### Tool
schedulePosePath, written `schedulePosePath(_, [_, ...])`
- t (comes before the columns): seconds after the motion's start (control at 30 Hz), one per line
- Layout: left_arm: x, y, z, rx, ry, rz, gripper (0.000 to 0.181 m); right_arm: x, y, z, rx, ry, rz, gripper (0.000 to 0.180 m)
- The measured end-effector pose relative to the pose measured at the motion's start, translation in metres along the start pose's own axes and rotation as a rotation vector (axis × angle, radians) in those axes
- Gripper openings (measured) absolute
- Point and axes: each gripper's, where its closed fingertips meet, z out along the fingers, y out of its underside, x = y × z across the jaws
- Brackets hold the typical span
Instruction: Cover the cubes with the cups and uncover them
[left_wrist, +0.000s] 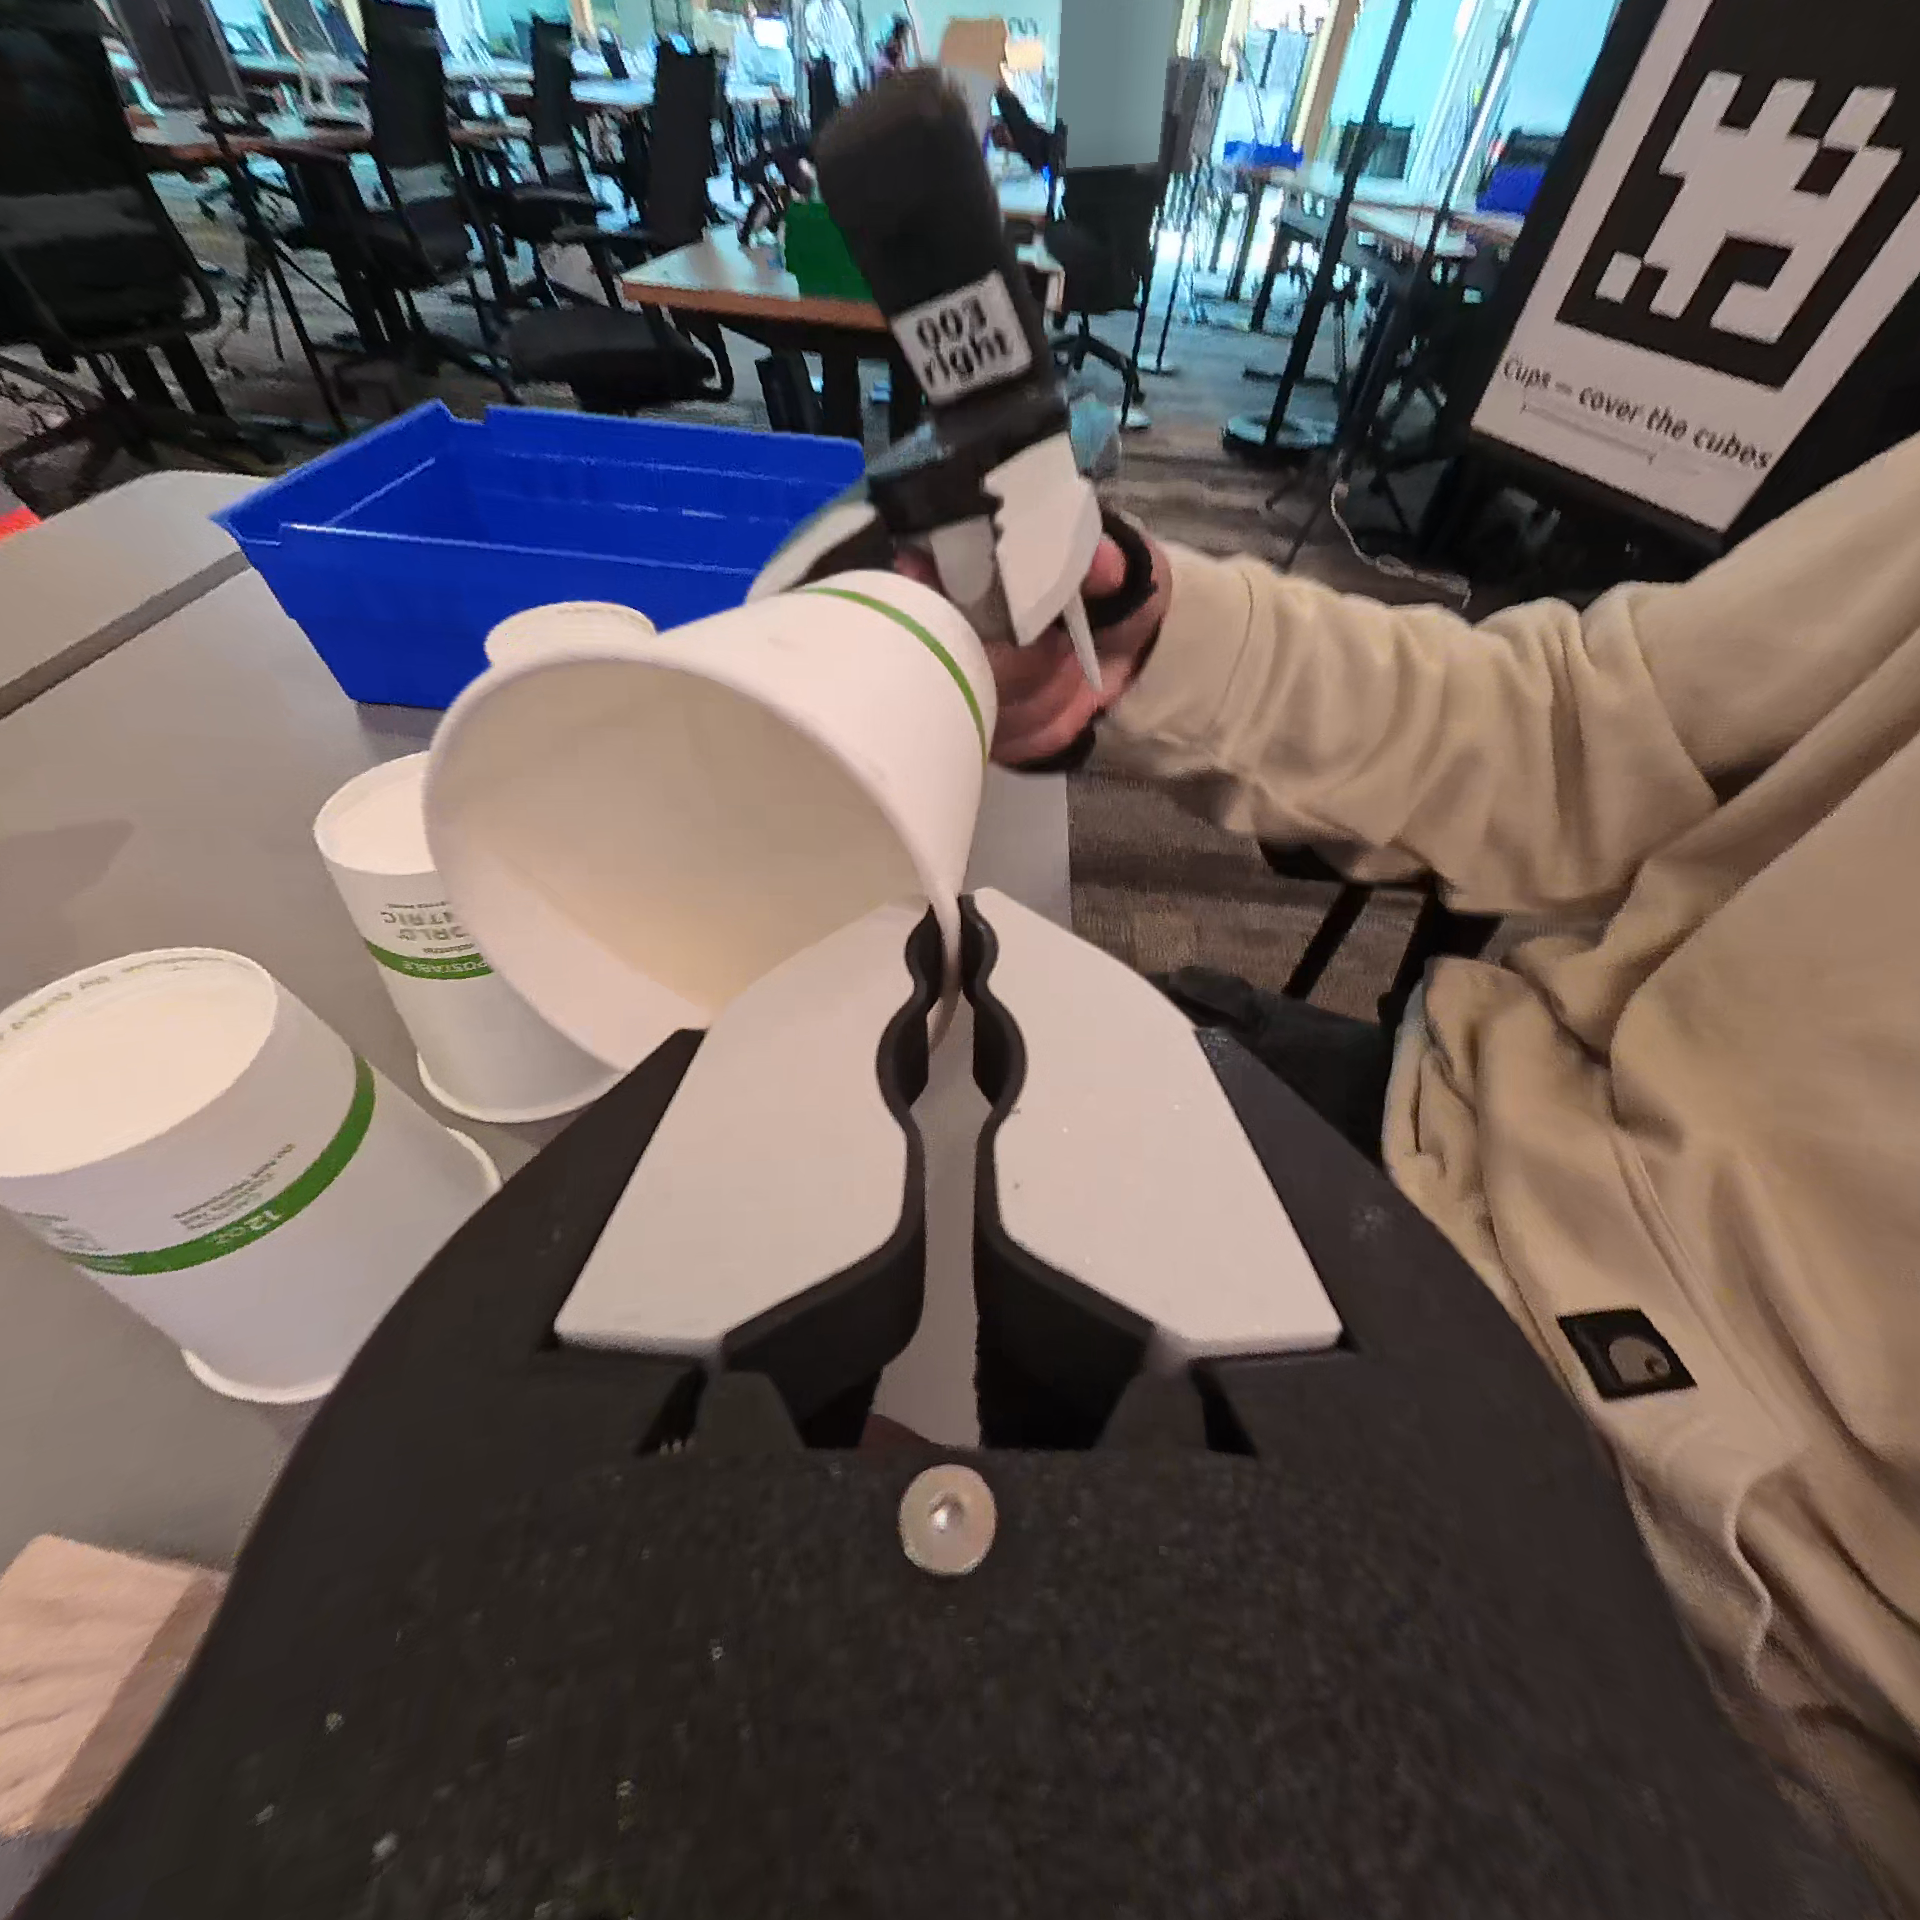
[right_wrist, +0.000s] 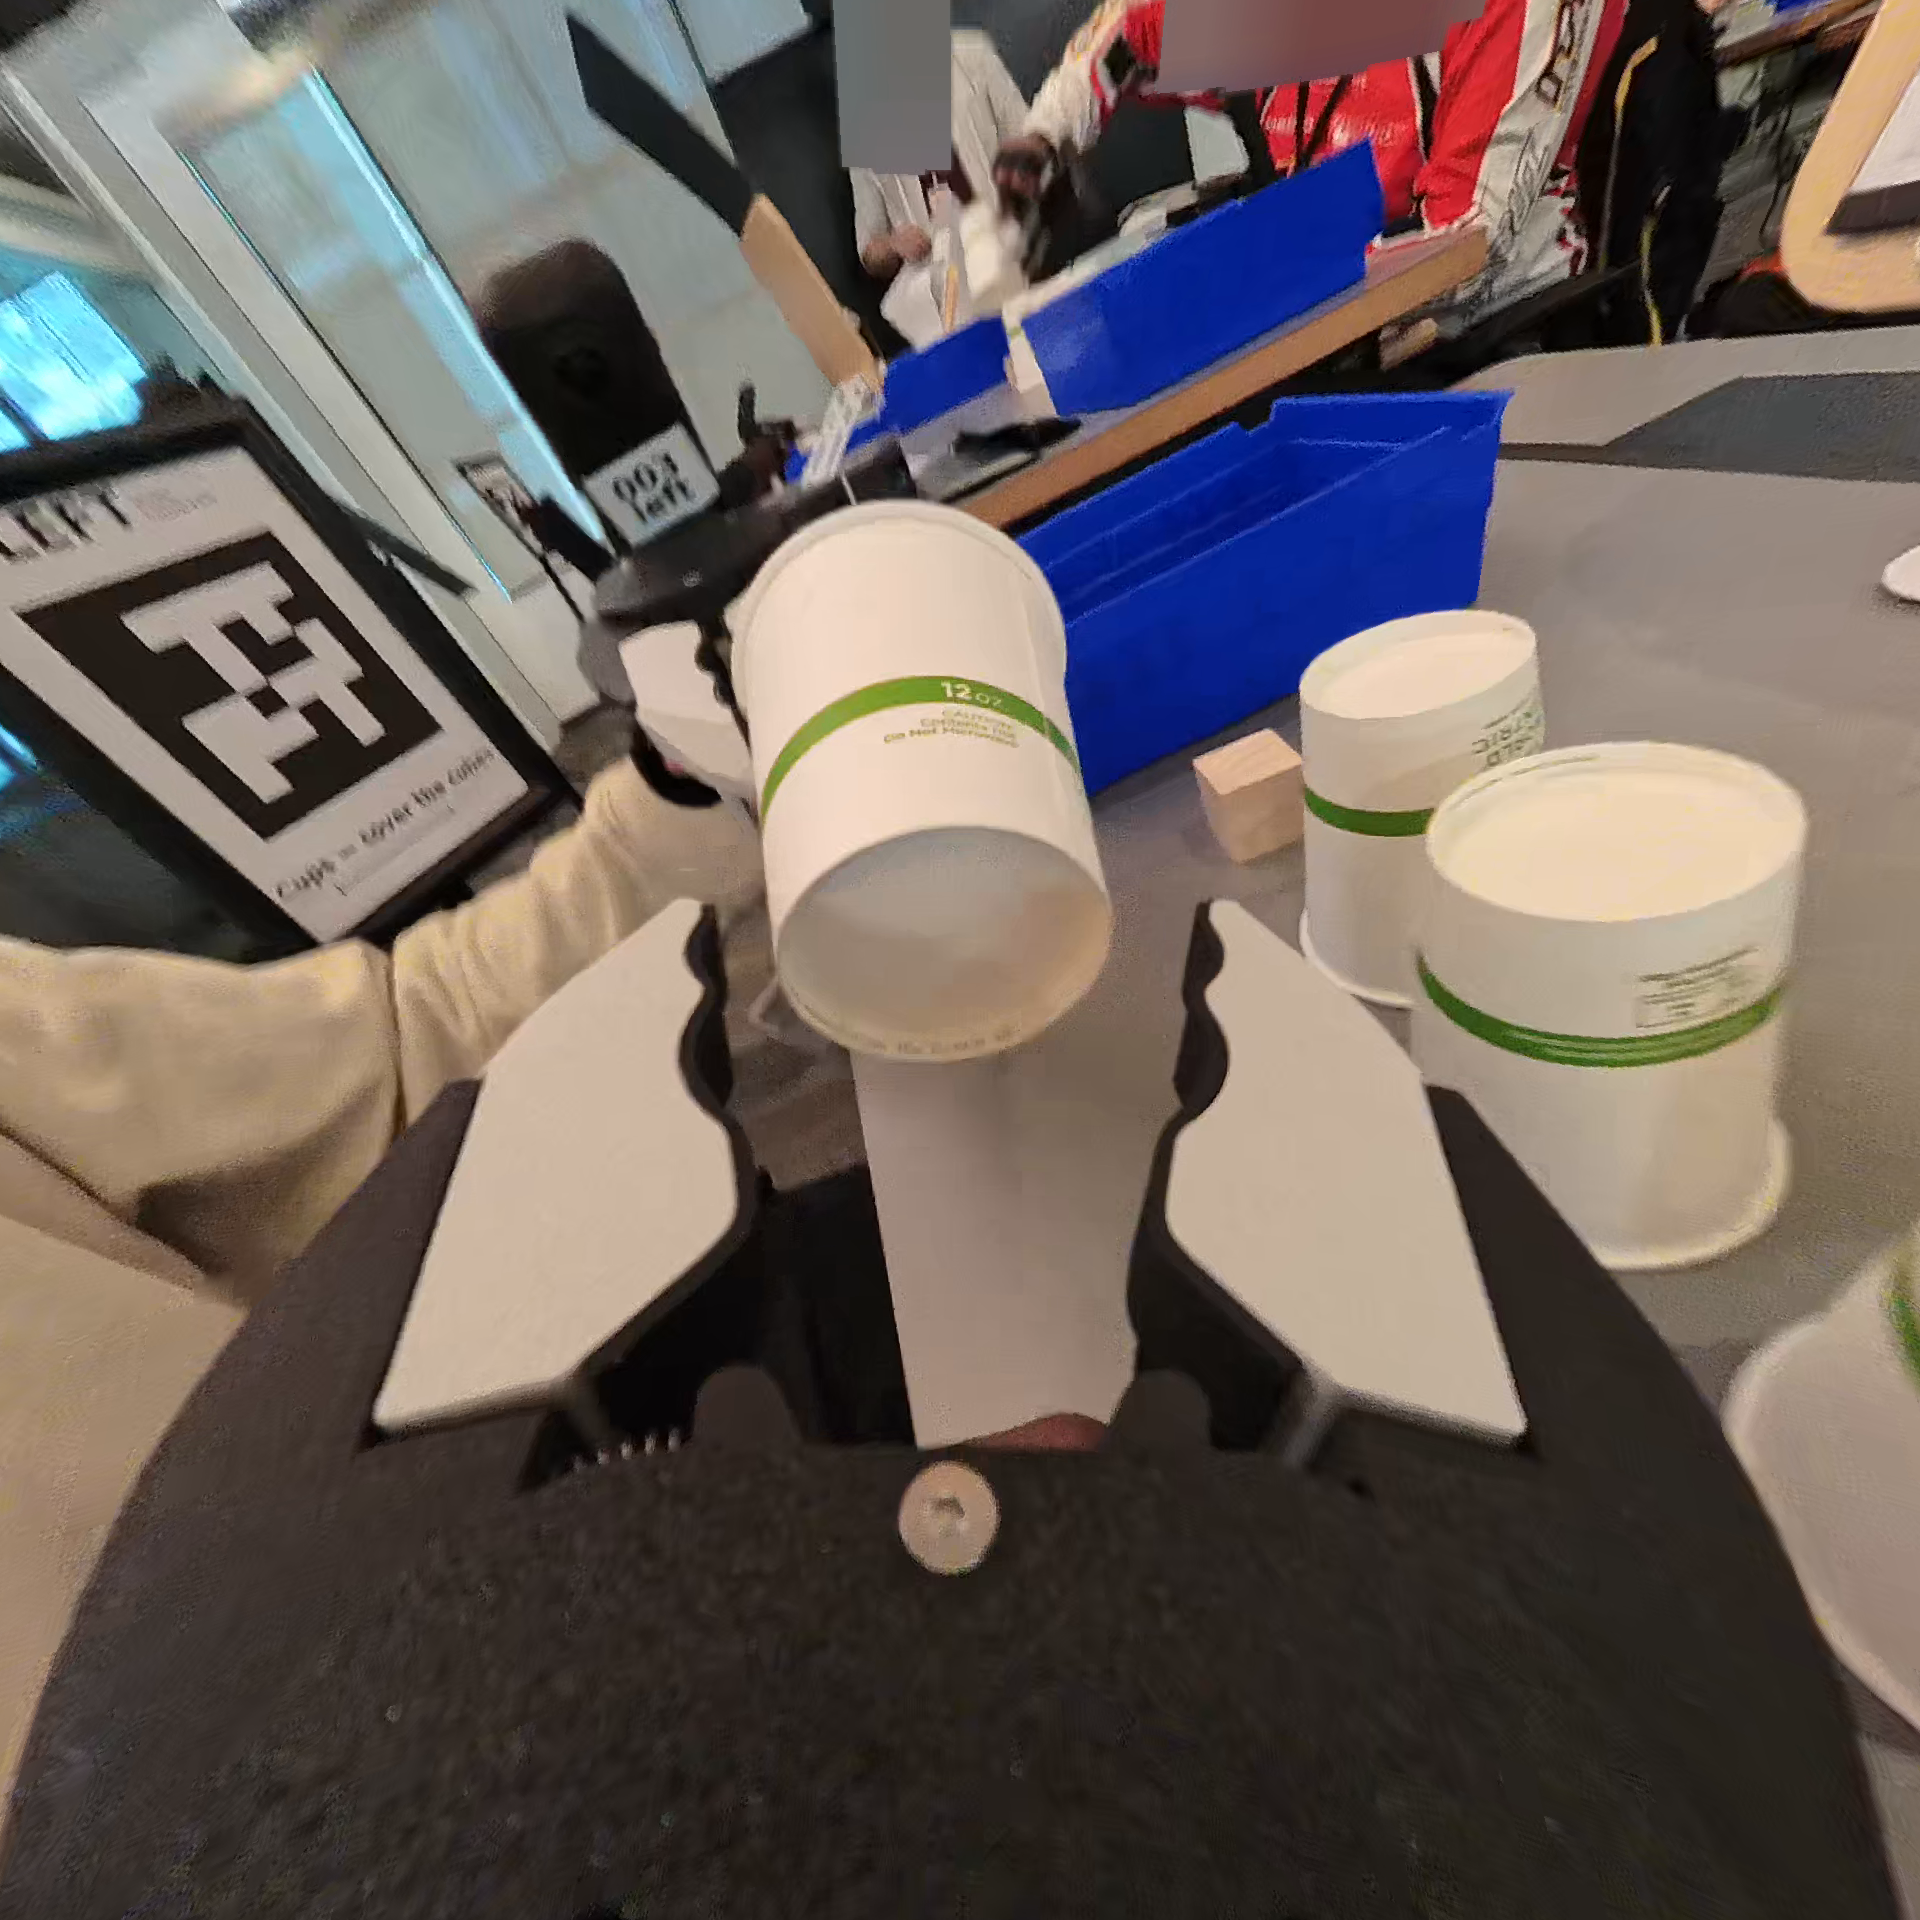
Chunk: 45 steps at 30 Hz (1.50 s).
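While my left gripper (left_wrist: 948, 940) pinches the lifted cup (left_wrist: 707, 790) by its rim | my right gripper (right_wrist: 951, 997) is wide open, holding nothing | two cups (right_wrist: 1605, 997) sit upside down | one cube (right_wrist: 1247, 795) is bare.

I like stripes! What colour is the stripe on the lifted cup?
Green, on a white cup; clearest in the right wrist view.

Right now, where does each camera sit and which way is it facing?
Left wrist view: on the left gripper, shut on the held cup's rim; looks toward the right gripper and a cream sleeve.
Right wrist view: on the open right gripper; looks toward the left gripper.
Both show the held cup, two upside-down cups and the blue bin.
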Motion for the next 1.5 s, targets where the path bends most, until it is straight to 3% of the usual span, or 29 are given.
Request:
schedulePosePath(0.03, [-0.001, -0.002, -0.002, -0.024, 0.006, 0.014, 0.002, -0.001, -0.002, -0.006, -0.042, 0.002, -0.022, 0.087])
schedulePosePath(0.2, [-0.002, -0.009, -0.011, -0.152, 0.030, 0.077, 0.003, 0.000, -0.009, -0.020, -0.237, 0.075, -0.210, 0.091])
schedulePosePath(0.37, [0.000, -0.005, -0.009, -0.262, 0.054, 0.109, 0.003, -0.003, -0.009, -0.002, -0.353, 0.116, -0.343, 0.089])
schedulePosePath(0.53, [0.007, 0.007, 0.001, -0.379, 0.104, 0.141, 0.003, -0.008, 0.002, 0.023, -0.432, 0.054, -0.341, 0.089])
schedulePosePath(0.77, [0.017, 0.019, 0.012, -0.490, 0.155, 0.172, 0.003, -0.012, -0.011, 0.039, -0.412, -0.017, -0.287, 0.086])
schedulePosePath(1.1, [0.025, 0.025, 0.011, -0.550, 0.224, 0.162, 0.003, -0.040, -0.018, 0.042, -0.428, -0.143, -0.579, 0.069])
schedulePosePath(1.33, [0.015, 0.014, 0.009, -0.471, 0.147, 0.181, 0.003, -0.025, -0.016, 0.034, -0.399, -0.088, -0.421, 0.073])
schedulePosePath(1.5, [0.007, 0.005, 0.002, -0.385, 0.093, 0.176, 0.003, -0.008, 0.012, 0.029, -0.441, -0.014, -0.369, 0.081])
